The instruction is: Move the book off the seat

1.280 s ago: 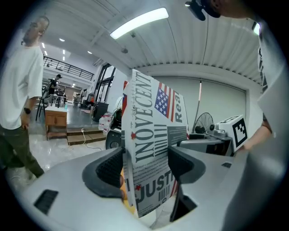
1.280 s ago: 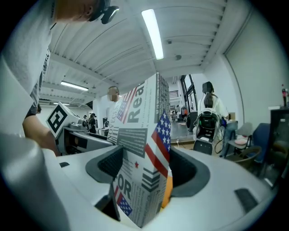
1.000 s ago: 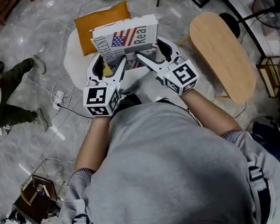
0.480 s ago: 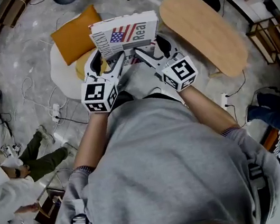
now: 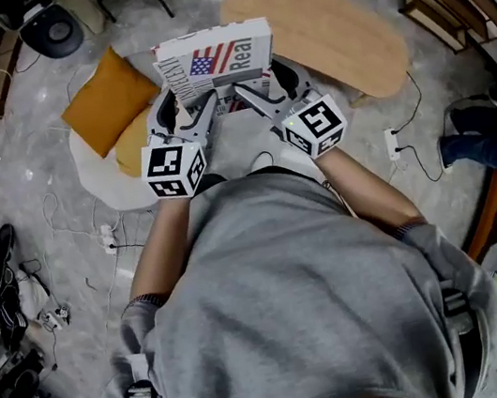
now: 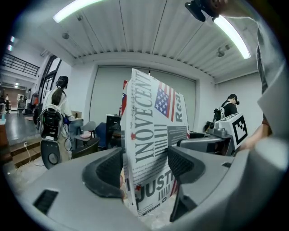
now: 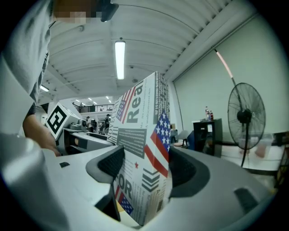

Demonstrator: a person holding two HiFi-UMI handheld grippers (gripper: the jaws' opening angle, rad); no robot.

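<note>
You have the book (image 5: 216,58) off the seat (image 5: 96,172) and in the air, standing upright with its cover facing up at you. The left gripper (image 5: 187,109) is clamped on its lower left part and the right gripper (image 5: 265,85) on its lower right part. In each gripper view the dark pads sit against the two faces of the book (image 6: 151,135) (image 7: 142,131), with nothing else between them.

What has changed over the last second is where you stand relative to the room, not the grip. A second ago the book hung straight over the seat and its orange cushion (image 5: 107,99). Now, in the head view, the seat lies off to your left, and the book sits past its right edge, at the near left end of the wooden table (image 5: 323,27). Your hold looks the same throughout, with both grippers in the same places on the book.

I judge the lift and the turn away to be done, so the main part of the task is behind you. What remains is to set the book down, most likely on the table. Keep both grippers closed until it rests flat.
</note>
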